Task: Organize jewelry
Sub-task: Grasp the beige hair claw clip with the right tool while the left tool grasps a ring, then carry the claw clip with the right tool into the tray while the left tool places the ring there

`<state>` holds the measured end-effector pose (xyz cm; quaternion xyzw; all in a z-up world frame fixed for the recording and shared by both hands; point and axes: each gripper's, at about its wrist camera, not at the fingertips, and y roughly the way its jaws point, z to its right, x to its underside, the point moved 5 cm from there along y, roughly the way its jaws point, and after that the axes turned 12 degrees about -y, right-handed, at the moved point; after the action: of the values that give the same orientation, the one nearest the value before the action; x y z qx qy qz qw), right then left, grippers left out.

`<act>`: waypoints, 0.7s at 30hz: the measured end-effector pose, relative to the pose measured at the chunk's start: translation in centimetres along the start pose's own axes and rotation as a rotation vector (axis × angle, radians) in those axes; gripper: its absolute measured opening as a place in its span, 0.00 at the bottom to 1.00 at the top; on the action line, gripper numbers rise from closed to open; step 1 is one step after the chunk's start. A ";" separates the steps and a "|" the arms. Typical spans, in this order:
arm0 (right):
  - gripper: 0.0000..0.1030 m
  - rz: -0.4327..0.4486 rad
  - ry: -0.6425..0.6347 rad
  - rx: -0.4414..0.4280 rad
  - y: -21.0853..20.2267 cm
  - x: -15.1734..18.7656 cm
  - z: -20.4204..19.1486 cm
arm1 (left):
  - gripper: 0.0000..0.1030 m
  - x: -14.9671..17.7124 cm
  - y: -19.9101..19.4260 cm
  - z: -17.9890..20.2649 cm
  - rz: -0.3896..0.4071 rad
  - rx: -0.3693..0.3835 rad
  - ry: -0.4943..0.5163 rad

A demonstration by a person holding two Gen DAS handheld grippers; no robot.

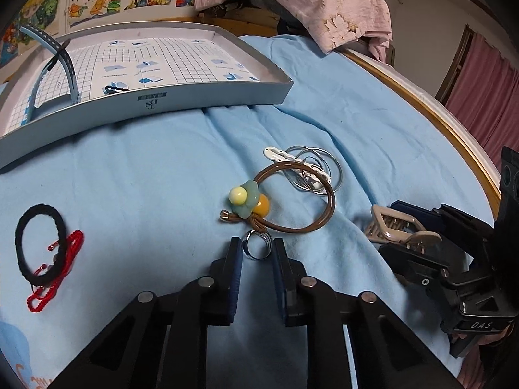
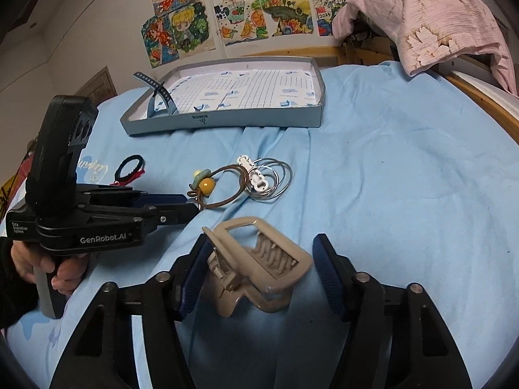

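My left gripper [image 1: 258, 249] is open on the blue sheet, its fingertips on either side of a small silver ring [image 1: 257, 247]. Just beyond lie a brown hair tie with a green and yellow charm [image 1: 248, 201], thin silver hoops [image 1: 316, 170] and a white clip [image 1: 285, 155]. My right gripper [image 2: 261, 246] is open around a beige claw clip [image 2: 259, 259] that lies between its fingers; I cannot tell whether the pads touch it. The clip also shows in the left wrist view [image 1: 394, 227]. A shallow grey box [image 1: 207, 97] stands farther back.
The box holds a blue headband [image 1: 48, 64] and a small dark clip [image 1: 115, 89]. A black hair tie [image 1: 39, 243] and a red cord [image 1: 60, 269] lie at the left. A pink cloth [image 2: 431, 16] hangs at the back right. The bed's wooden edge [image 1: 431, 110] runs along the right.
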<state>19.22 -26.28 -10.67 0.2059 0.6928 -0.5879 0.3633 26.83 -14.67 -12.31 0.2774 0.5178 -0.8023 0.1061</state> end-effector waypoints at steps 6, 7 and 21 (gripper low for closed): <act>0.53 -0.010 -0.005 -0.002 0.1 0.2 -0.4 | 0.06 0.1 0.2 -0.1 -0.001 0.011 -0.008; 0.53 -0.010 -0.005 -0.002 0.0 0.3 -0.4 | 0.06 0.1 0.1 -0.1 0.001 0.014 -0.008; 0.52 0.078 0.009 -0.022 -1.6 0.0 -0.3 | 0.05 0.3 -3.1 0.8 0.076 0.031 -0.007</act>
<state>17.99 -26.33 -9.63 0.2316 0.6922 -0.5649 0.3849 24.87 -13.97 -9.81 0.2957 0.4939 -0.8067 0.1340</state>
